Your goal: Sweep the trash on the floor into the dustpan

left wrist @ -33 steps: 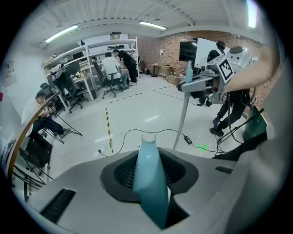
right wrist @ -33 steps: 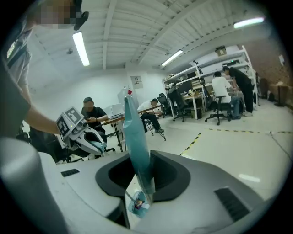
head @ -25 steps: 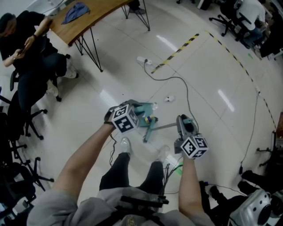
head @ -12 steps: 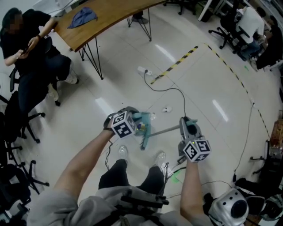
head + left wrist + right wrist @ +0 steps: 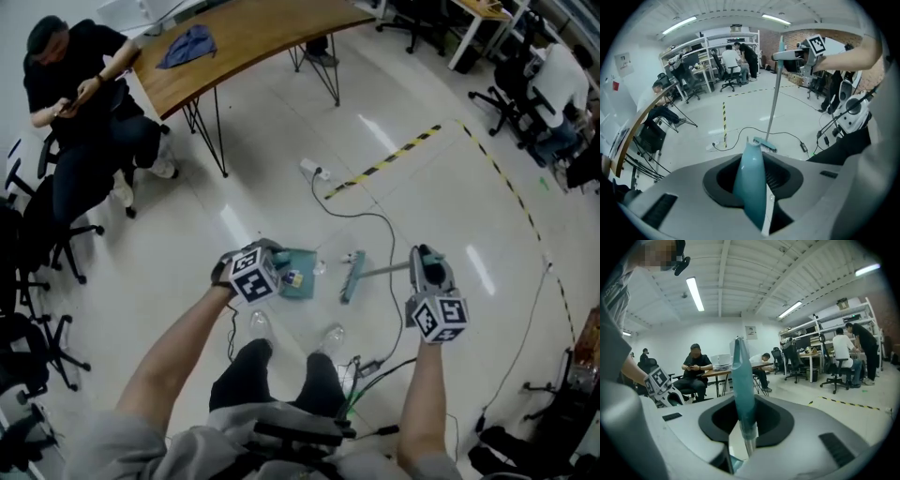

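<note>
My left gripper (image 5: 275, 266) is shut on the handle (image 5: 752, 187) of a teal dustpan (image 5: 300, 267) that rests on the pale floor just ahead of the person's feet. Coloured scraps (image 5: 292, 277) lie in the pan. A small pale piece of trash (image 5: 322, 267) sits on the floor beside its mouth. My right gripper (image 5: 418, 265) is shut on the teal grip (image 5: 742, 385) of a broom. Its metal shaft (image 5: 382, 271) runs left to the brush head (image 5: 352, 277), which is a short way right of the dustpan. The left gripper view shows that brush head (image 5: 765, 145) beyond the pan's handle.
A black cable (image 5: 380, 225) loops over the floor from a white power strip (image 5: 310, 169). Yellow-black tape (image 5: 389, 159) runs beyond it. A wooden table (image 5: 253, 42) and a seated person (image 5: 75, 103) are at the far left. Office chairs (image 5: 37, 272) line the left edge.
The right gripper has swung right and up with the broom, and the brush head has gone from against the dustpan to a short way right of it. The left gripper shifted slightly with the pan.
</note>
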Demonstrator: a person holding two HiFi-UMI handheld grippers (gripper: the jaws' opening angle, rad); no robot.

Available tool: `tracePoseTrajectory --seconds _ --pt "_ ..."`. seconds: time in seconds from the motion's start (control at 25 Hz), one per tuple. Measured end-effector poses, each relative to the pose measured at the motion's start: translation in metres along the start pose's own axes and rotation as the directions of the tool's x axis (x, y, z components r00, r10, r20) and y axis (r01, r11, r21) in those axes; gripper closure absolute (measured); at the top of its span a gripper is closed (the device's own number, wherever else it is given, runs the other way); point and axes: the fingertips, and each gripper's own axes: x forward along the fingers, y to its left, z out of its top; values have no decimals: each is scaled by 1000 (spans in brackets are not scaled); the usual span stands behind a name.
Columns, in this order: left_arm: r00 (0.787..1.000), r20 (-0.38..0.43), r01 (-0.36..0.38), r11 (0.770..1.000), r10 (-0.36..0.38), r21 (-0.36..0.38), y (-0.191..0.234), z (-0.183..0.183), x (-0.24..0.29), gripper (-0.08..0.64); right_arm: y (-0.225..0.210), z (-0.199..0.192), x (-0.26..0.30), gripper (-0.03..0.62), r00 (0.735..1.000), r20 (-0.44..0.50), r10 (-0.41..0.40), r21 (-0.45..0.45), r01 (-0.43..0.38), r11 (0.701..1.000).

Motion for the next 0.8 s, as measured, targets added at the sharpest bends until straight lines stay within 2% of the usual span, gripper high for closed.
tracePoseTrajectory --seconds 0.08,0.2,0.32,0.64,0.8 --pt "1000 12 -8 1000 8 -16 4 7 4 442 -18 -1 25 517 1000 -22 18 -36 -18 999" --pt "999 12 -31 1000 31 -7 12 14 7 440 -38 -23 56 517 996 -75 41 -64 -45 997" --pt "998 27 -54 998 55 -34 22 14 6 440 -31 -41 82 515 988 -125 89 -88 -100 991" --pt "996 10 -83 992 84 -99 29 13 8 440 25 -73 85 503 961 -160 225 26 -223 974" --pt "996 13 -85 987 88 -134 24 9 5 440 47 -75 80 497 963 -144 228 72 -220 973"
